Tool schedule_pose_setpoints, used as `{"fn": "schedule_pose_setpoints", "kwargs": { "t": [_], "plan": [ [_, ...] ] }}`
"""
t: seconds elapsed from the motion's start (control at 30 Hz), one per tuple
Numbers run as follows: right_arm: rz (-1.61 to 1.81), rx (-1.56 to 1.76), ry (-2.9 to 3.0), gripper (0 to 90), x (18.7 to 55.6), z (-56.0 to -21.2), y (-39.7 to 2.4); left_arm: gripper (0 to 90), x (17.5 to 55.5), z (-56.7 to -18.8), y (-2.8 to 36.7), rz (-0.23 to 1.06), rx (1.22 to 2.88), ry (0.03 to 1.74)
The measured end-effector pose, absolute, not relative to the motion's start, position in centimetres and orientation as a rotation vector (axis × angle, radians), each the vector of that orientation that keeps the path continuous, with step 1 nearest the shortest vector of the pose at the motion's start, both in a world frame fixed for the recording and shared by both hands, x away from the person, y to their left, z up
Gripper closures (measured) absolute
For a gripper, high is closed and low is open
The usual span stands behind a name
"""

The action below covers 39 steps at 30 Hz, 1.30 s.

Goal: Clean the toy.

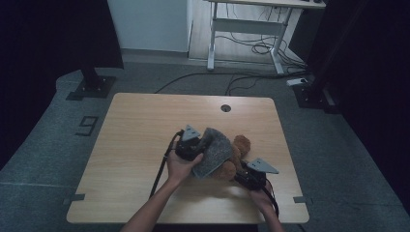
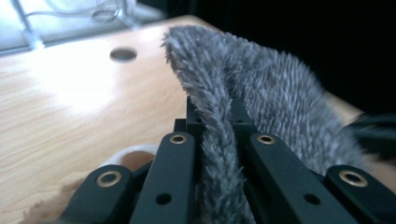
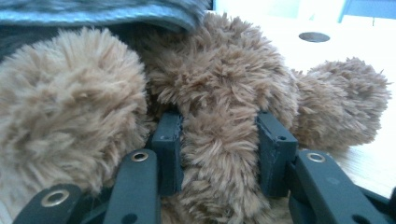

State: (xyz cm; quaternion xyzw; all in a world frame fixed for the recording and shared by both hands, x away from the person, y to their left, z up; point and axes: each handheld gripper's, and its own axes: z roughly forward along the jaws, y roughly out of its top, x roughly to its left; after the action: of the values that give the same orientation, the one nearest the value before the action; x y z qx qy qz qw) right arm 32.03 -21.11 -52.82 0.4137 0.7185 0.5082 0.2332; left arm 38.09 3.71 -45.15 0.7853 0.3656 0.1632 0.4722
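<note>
A brown plush teddy bear lies on the wooden table, right of its middle. A grey fuzzy cloth is draped over the bear's left part. My left gripper is shut on a fold of the grey cloth and holds it lifted off the table. My right gripper is shut on a limb of the bear, whose brown fur bulges between the jaws. In the right gripper view, the grey cloth hangs just above the bear.
A round cable hole sits near the table's far edge. Beyond the table stand a white desk frame with loose cables on the floor and dark stands at both sides.
</note>
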Motion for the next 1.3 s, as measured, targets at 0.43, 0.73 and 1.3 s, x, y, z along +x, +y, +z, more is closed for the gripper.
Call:
{"fn": "schedule_pose_setpoints", "kwargs": {
  "t": [0.43,0.73,1.3],
  "plan": [
    [1.390,1.130,1.984,56.8,30.9,-53.1,-21.0,84.1,38.3,-46.8,12.7,0.459,1.867,1.126],
    [1.397,1.140,1.984,56.7,30.8,-53.4,-20.9,84.3,36.5,-51.9,15.1,0.365,1.962,1.207],
    [1.376,1.184,1.951,56.9,31.0,-53.5,-20.1,84.4,36.3,-43.9,13.9,0.246,1.764,0.996]
  ]
}}
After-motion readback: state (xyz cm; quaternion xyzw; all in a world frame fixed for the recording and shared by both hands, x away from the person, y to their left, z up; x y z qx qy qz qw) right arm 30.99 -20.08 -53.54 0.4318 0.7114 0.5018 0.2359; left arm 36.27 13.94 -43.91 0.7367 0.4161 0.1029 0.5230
